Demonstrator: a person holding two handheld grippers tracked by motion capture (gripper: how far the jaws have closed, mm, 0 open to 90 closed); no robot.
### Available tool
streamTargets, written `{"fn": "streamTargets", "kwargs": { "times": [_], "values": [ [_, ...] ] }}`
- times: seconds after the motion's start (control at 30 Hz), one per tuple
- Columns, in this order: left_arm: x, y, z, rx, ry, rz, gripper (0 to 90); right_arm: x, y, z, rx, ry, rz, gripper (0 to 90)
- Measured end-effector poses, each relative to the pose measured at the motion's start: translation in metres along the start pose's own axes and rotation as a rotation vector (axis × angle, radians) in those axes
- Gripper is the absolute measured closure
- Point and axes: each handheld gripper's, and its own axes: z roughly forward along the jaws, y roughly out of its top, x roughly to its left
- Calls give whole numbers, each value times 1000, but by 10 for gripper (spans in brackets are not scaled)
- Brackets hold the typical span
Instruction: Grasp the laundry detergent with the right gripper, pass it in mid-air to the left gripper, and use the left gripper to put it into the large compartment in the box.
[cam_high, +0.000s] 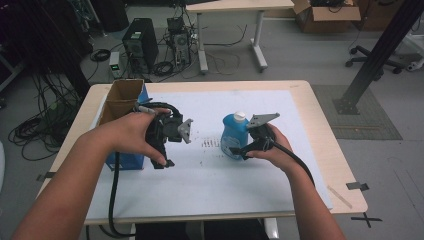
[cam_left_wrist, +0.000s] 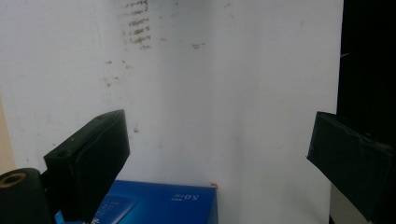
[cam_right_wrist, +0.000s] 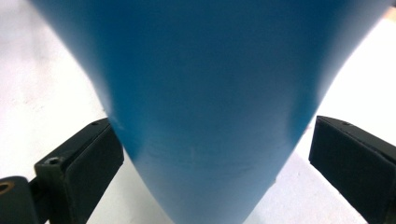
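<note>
My right gripper (cam_high: 239, 150) has its jaws spread around the blue plastic bottle with a white cap (cam_high: 234, 135); in the right gripper view that bottle (cam_right_wrist: 196, 107) sits between them, the left jaw at its side and the right jaw just clear of it. The bottle stands upright at centre on the white sheet (cam_high: 240, 185). At nine o'clock from it, my left gripper (cam_high: 167, 145) hangs spread wide with nothing between its jaws, above the blue cardboard box (cam_left_wrist: 163, 205) with its brown open flaps (cam_high: 122, 97).
</note>
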Motion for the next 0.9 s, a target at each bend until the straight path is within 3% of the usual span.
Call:
{"fn": "streamTargets", "kwargs": {
  "times": [0.47, 0.9],
  "values": [
    [0, -1, 1, 1, -1, -1, 58, 1, -6, 1, -68, -20, 36, 35],
    [1, -2, 1, -10, -2, -1, 58, 6, -4, 3, -115, -63, 38, 109]
  ]
}}
